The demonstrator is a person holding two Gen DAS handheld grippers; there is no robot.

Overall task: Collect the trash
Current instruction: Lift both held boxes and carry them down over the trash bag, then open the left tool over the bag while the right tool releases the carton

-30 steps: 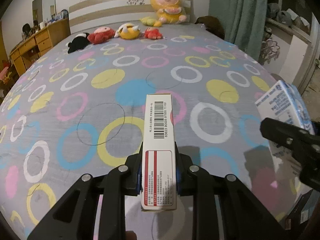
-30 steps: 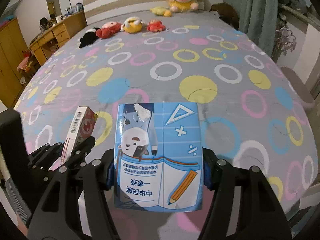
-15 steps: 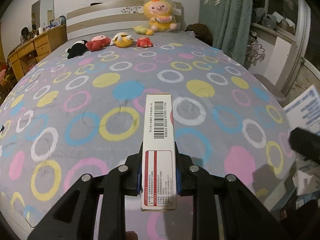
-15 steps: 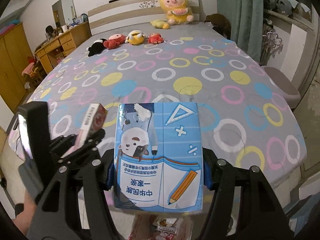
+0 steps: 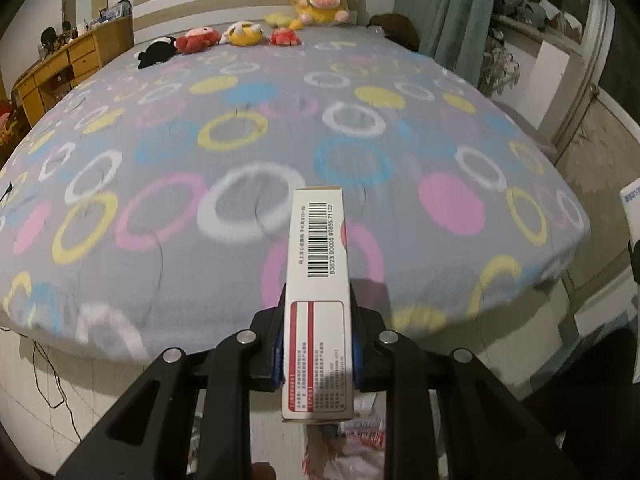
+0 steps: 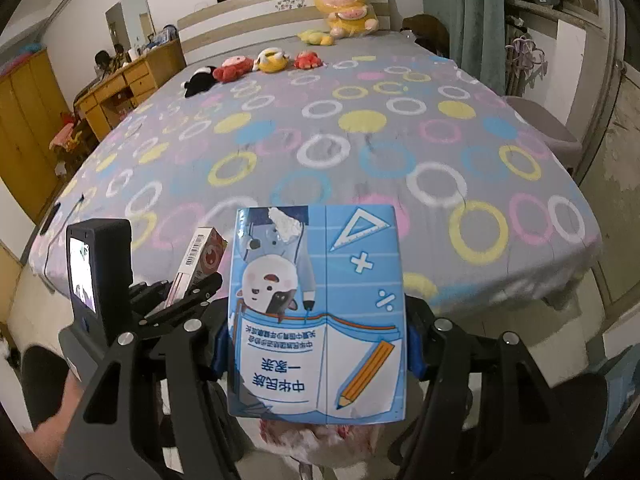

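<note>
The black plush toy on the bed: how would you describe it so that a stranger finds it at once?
Look at the bed with the grey ring-patterned cover and go to its far end, near the headboard. A row of four small plush toys lies there; the black plush toy is the leftmost, beside the red plush toy. It is the only dark one; the rest are red or yellow.

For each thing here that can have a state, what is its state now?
left gripper: shut on the narrow white box.
right gripper: shut on the blue carton.
narrow white box: held, off the bed.
blue carton: held, print upside down.
plush toys: lying in a row by the headboard.
</note>
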